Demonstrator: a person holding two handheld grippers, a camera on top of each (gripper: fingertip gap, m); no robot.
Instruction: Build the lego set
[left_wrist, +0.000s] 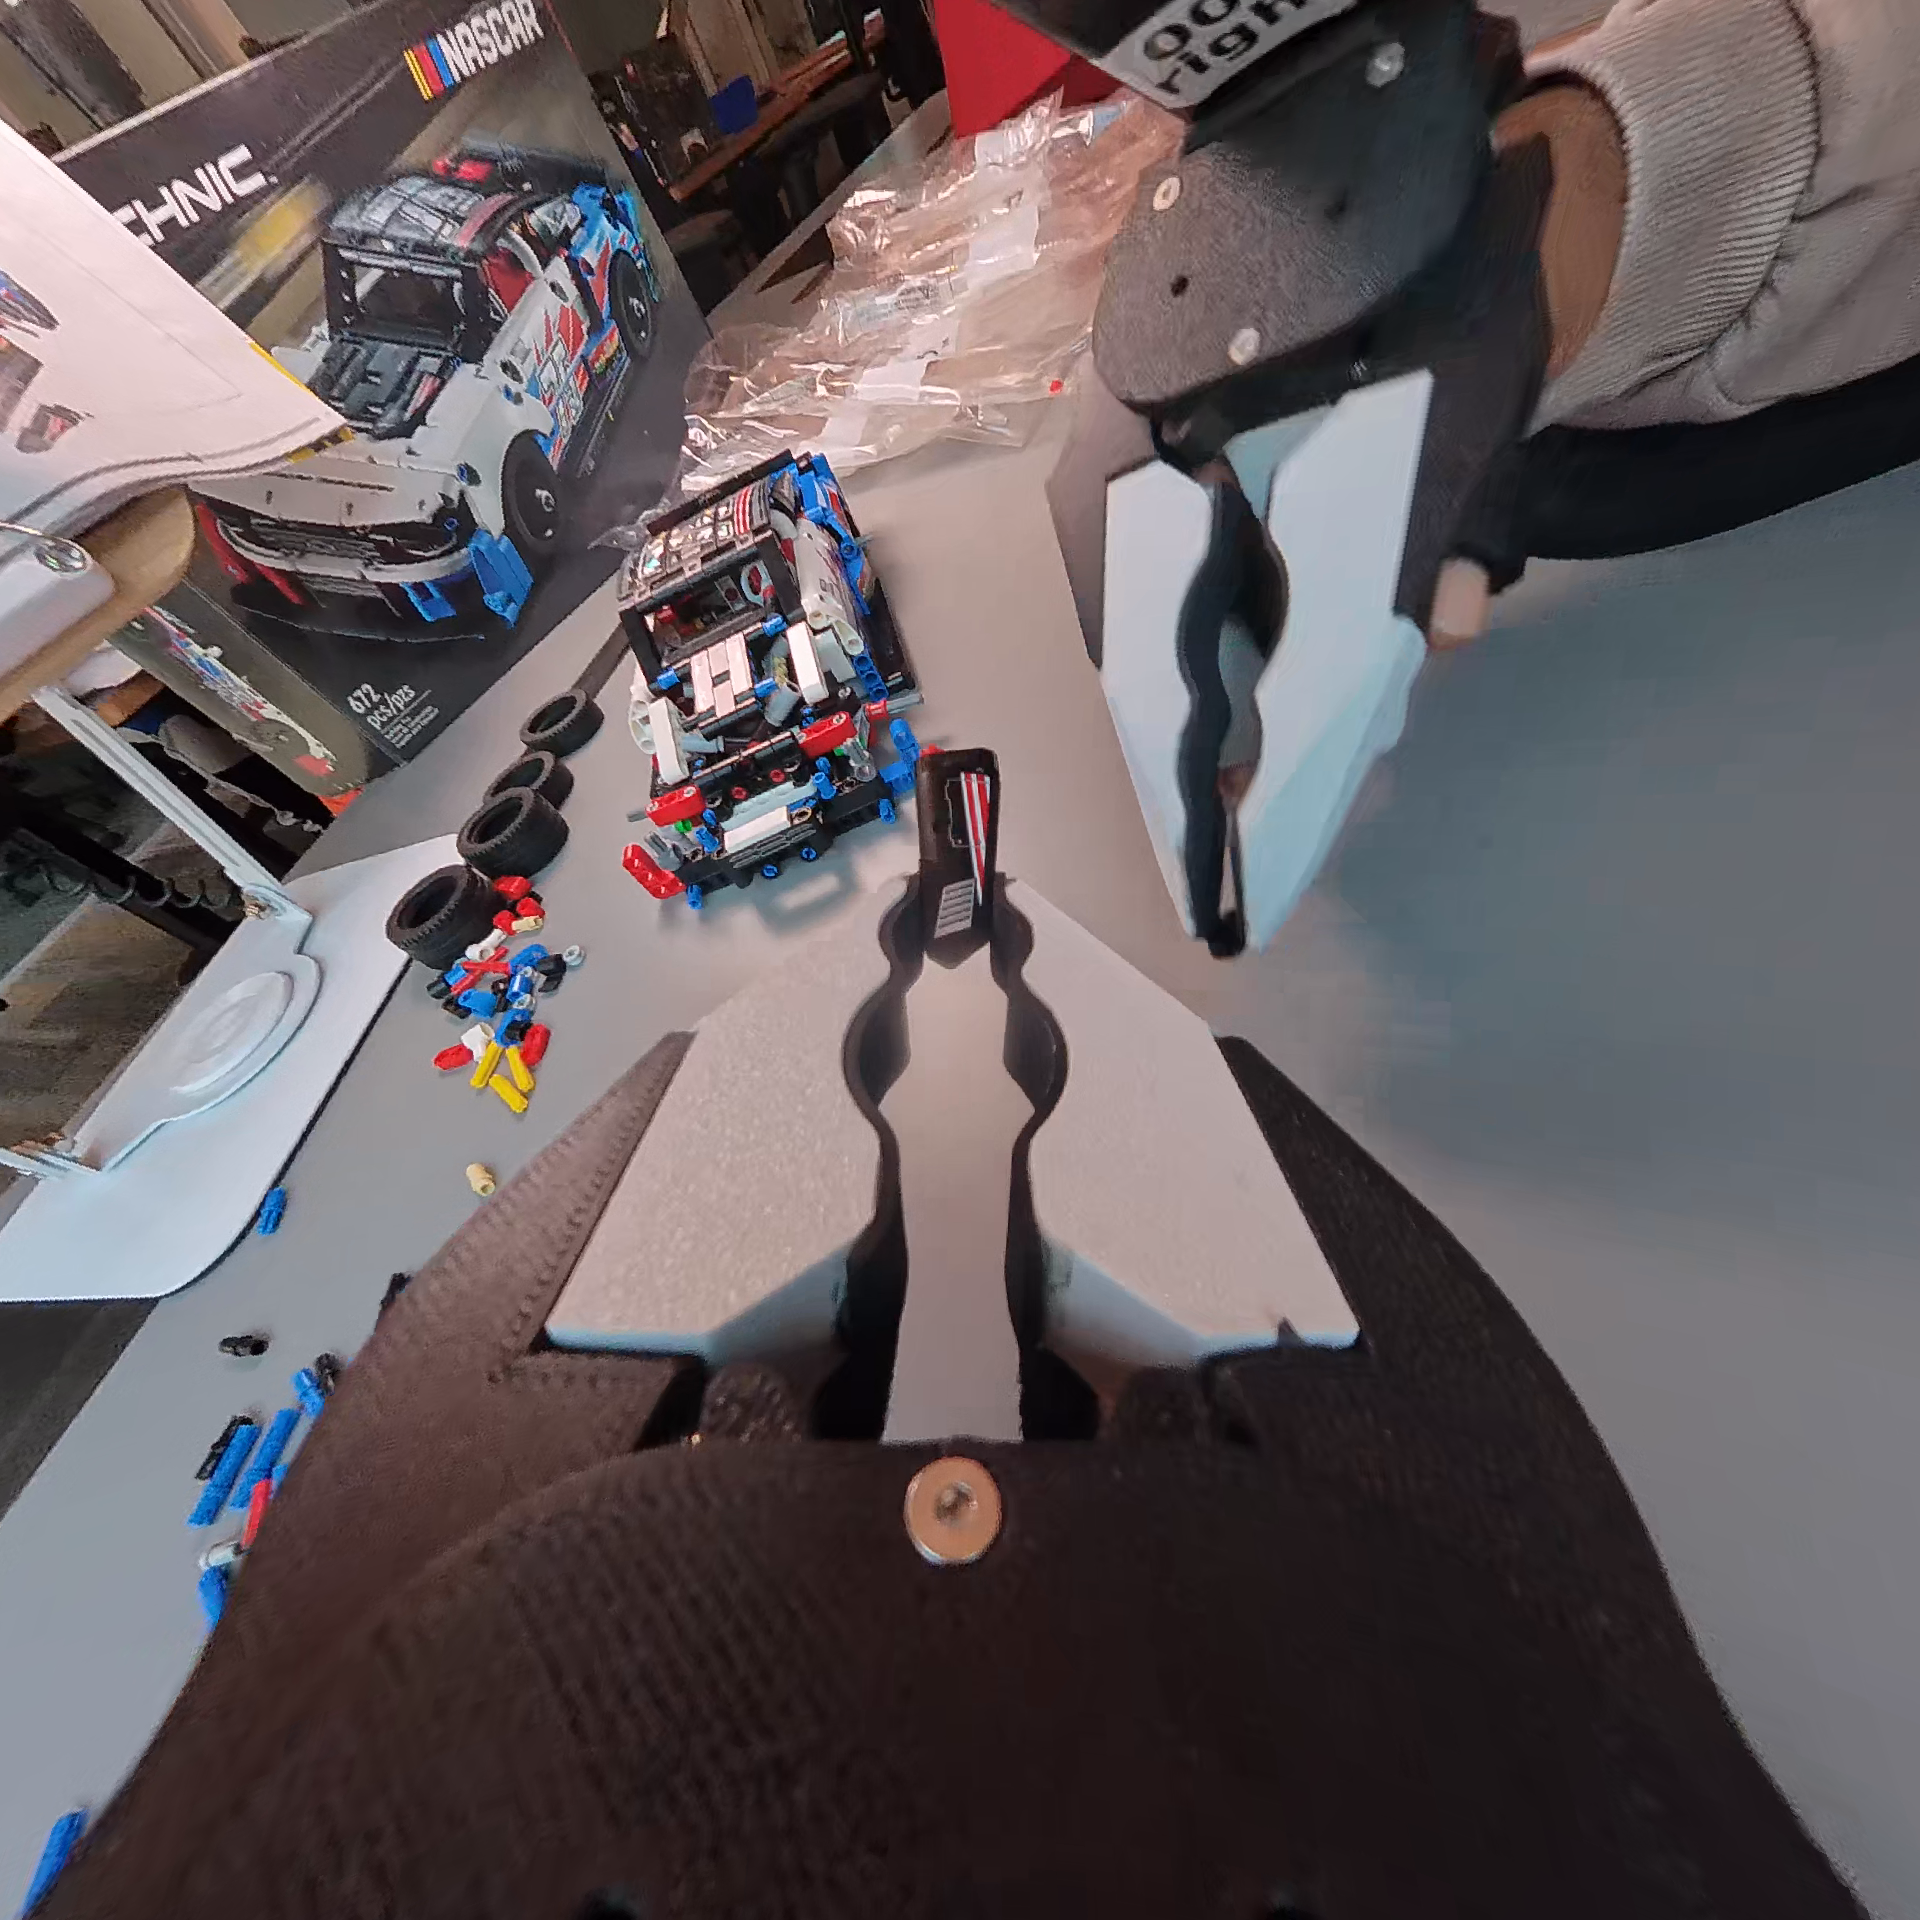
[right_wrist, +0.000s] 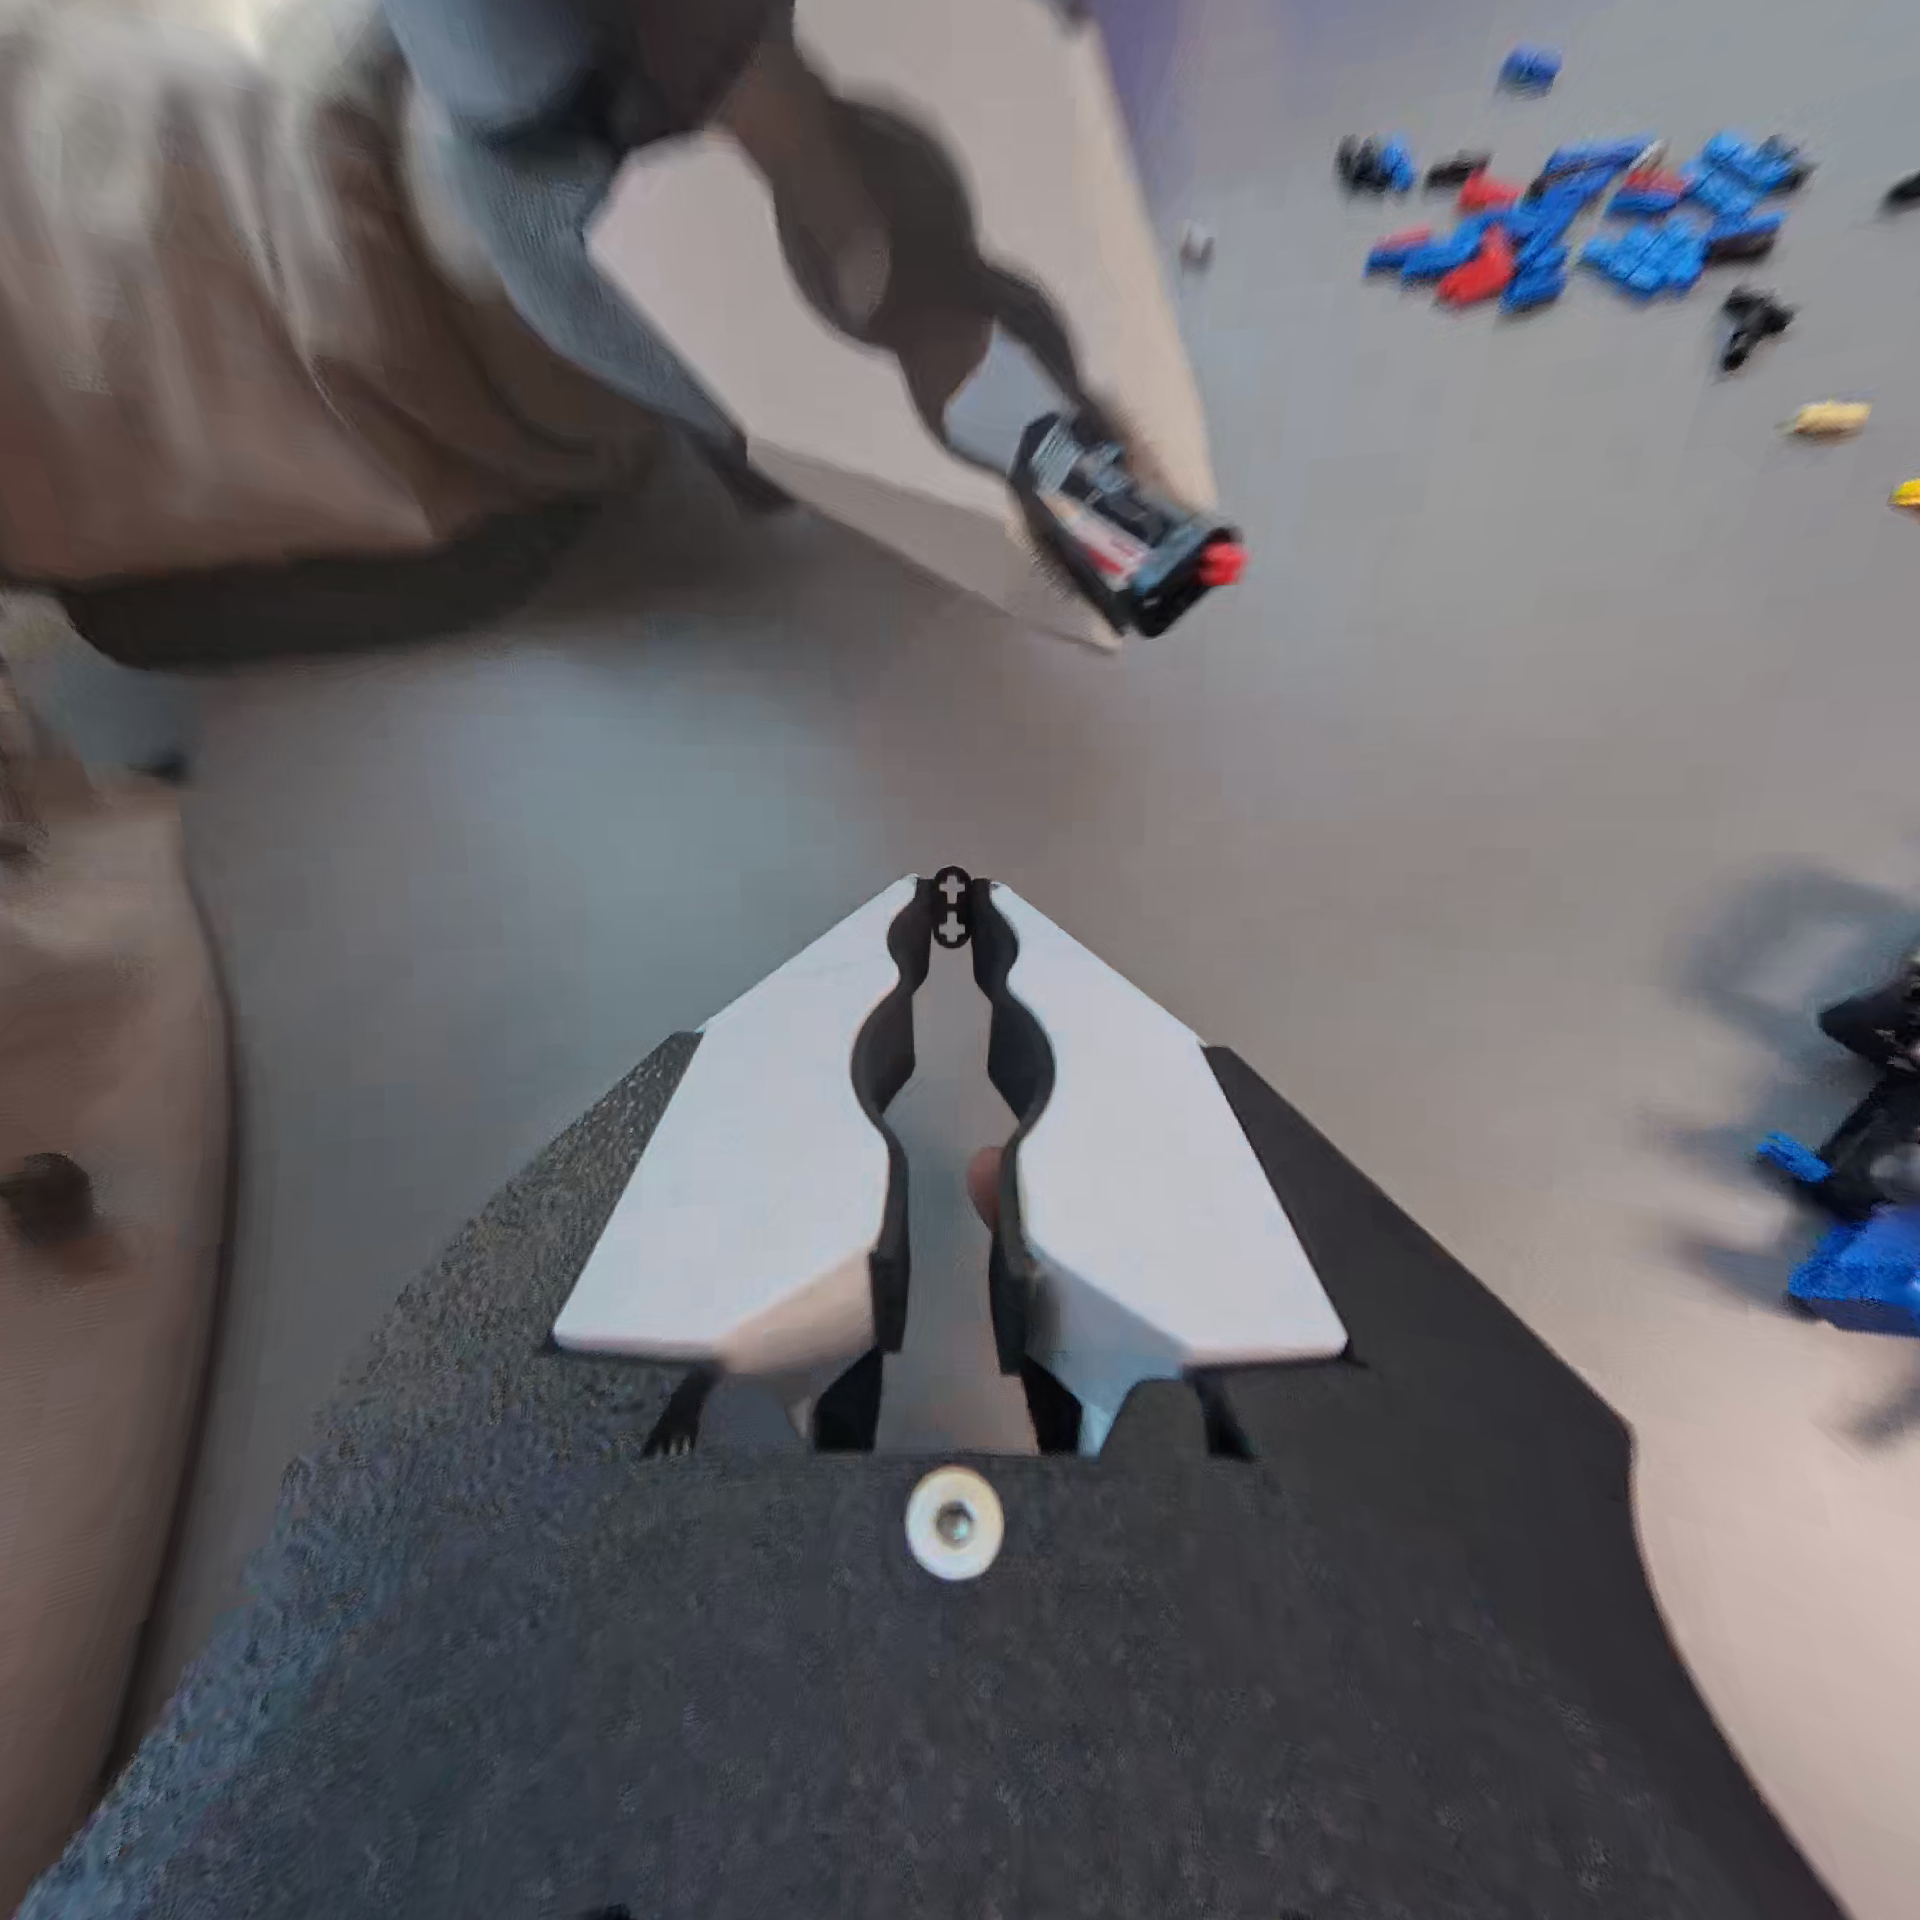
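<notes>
Open table on the right, clutter on the left

Bare grey table (left_wrist: 1558, 1039) offers passage right of the car model (left_wrist: 764, 691); tyres (left_wrist: 514, 831) and loose pieces (left_wrist: 499, 997) crowd its left.

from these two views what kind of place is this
Probably a shared workshop or office room, not a home. A long grey table holds a part-built model car, its set box and empty plastic bags; more tables stand behind.
</notes>
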